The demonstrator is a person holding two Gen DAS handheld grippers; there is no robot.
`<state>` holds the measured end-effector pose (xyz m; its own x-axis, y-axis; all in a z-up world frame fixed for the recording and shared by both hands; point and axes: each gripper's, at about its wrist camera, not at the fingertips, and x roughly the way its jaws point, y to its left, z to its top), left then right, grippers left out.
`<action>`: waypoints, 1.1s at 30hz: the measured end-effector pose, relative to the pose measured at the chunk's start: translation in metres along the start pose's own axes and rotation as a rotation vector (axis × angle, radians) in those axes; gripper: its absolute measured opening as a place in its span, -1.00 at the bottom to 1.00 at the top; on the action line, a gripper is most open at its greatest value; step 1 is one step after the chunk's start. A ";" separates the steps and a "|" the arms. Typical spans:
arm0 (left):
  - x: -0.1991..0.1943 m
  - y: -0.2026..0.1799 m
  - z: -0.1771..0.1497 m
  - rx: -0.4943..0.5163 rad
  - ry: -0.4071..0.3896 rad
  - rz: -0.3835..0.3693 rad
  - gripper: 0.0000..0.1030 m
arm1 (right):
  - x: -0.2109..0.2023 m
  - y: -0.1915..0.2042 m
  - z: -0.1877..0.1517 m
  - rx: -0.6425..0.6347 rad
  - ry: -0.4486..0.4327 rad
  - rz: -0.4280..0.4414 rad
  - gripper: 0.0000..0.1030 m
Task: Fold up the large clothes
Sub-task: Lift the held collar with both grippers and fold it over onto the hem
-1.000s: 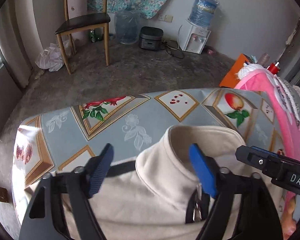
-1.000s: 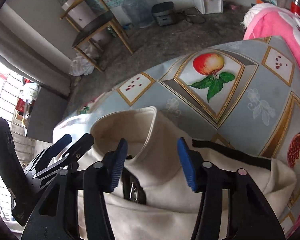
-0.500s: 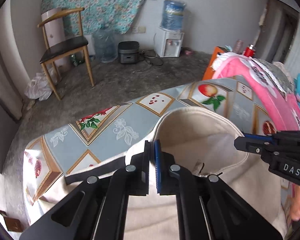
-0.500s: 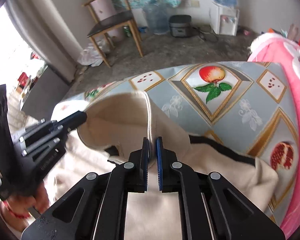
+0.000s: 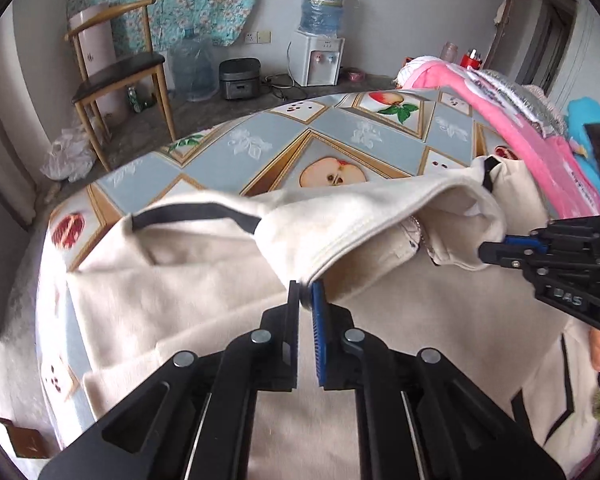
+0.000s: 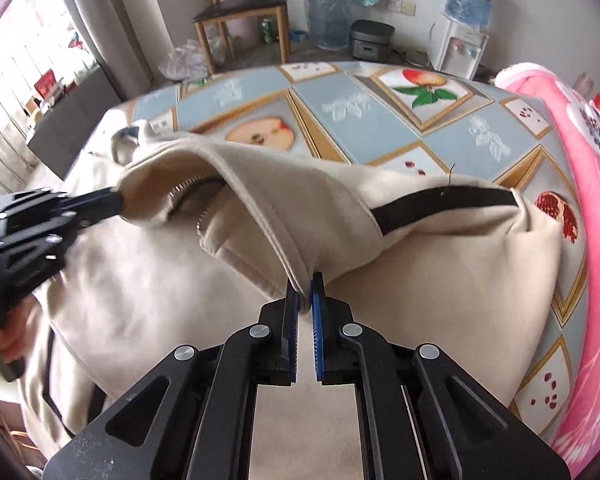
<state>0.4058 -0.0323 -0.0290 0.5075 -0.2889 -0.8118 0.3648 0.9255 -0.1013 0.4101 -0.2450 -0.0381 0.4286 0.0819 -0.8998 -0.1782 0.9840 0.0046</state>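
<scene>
A large cream jacket [image 5: 188, 280] with black trim and a zip lies on the fruit-patterned tablecloth [image 5: 364, 140]; it also shows in the right wrist view [image 6: 440, 280]. My left gripper [image 5: 305, 292] is shut on the left side of its stand-up collar [image 5: 340, 232]. My right gripper [image 6: 305, 290] is shut on the right side of the collar [image 6: 284, 200]. The collar is lifted and stretched between them. Each gripper shows in the other's view, the right one [image 5: 500, 246] and the left one [image 6: 112, 200].
A pile of pink [image 5: 540, 136] and blue clothes sits on the table's right side, also pink in the right wrist view [image 6: 596, 184]. Beyond the table stand a wooden chair [image 5: 116, 76], water bottles, a rice cooker and a water dispenser [image 5: 318, 60].
Both grippers went from open around the collar to shut on it. They then pulled back and apart, dragging the jacket toward me and stretching the collar.
</scene>
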 end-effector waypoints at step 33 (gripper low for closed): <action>0.031 0.001 0.000 -0.076 0.030 0.021 -0.85 | 0.037 0.008 0.056 0.318 0.109 0.388 -0.70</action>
<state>0.4220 -0.0402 -0.0546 0.4903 -0.2633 -0.8309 0.2940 0.9474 -0.1267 0.4741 -0.2254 -0.0466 0.2862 0.4504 -0.8457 -0.0201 0.8853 0.4646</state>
